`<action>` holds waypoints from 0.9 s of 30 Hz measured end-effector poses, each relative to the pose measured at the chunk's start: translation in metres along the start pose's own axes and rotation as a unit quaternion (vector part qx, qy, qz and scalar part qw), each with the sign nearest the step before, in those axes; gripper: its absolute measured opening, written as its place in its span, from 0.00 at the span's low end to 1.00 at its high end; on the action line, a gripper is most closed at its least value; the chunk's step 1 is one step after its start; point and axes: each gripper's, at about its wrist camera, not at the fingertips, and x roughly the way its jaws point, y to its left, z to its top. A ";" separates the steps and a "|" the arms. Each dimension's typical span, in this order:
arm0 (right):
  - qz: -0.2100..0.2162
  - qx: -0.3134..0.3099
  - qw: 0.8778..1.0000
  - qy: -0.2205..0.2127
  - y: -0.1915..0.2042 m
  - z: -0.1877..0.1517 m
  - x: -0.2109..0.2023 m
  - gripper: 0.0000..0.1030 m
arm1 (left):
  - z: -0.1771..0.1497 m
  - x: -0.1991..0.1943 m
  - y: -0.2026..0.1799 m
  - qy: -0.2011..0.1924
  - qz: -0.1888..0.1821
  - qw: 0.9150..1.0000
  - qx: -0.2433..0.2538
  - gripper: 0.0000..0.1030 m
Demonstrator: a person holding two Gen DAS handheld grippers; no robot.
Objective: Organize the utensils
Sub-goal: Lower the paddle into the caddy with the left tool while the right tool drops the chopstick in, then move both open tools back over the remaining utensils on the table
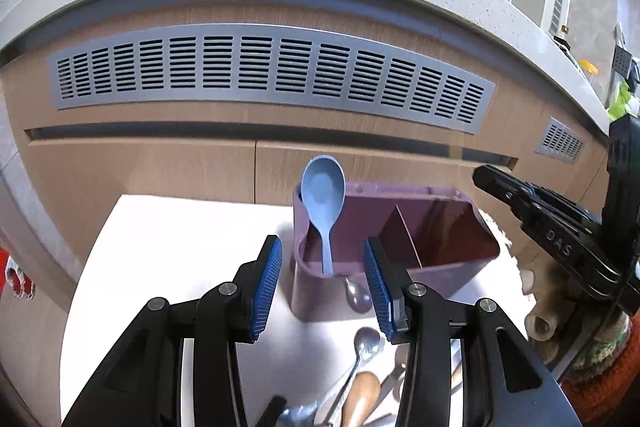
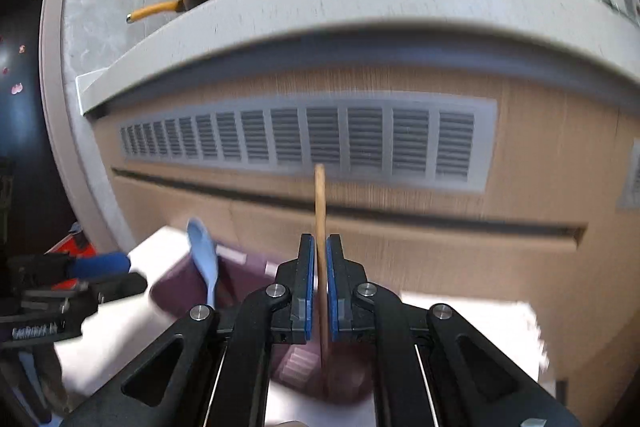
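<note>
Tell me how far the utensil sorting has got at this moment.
Done: a blue spoon stands in the end compartment of the purple holder. In hand: the right gripper is shut on a thin wooden stick above the holder. Left: metal spoons and a wooden handle lie on the table; the left gripper is open.

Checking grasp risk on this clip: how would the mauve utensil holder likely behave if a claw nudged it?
The mauve utensil holder looks like thin, probably light plastic, so it may slide on the white tabletop. The blue spoon standing tall in its left compartment might tip or rattle. Its wide base probably resists toppling.
</note>
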 end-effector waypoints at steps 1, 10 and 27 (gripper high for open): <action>0.001 0.001 1.000 0.005 -0.001 -0.003 -0.004 0.06 | -0.002 -0.002 0.000 0.001 0.000 1.000 0.000 0.42; 0.050 -0.018 0.996 0.075 0.019 -0.033 -0.050 0.21 | -0.055 -0.017 0.015 0.056 0.030 0.998 0.015 0.42; 0.005 0.062 0.967 0.248 -0.012 -0.121 0.023 0.22 | -0.115 -0.038 0.030 0.118 0.045 0.992 0.014 0.42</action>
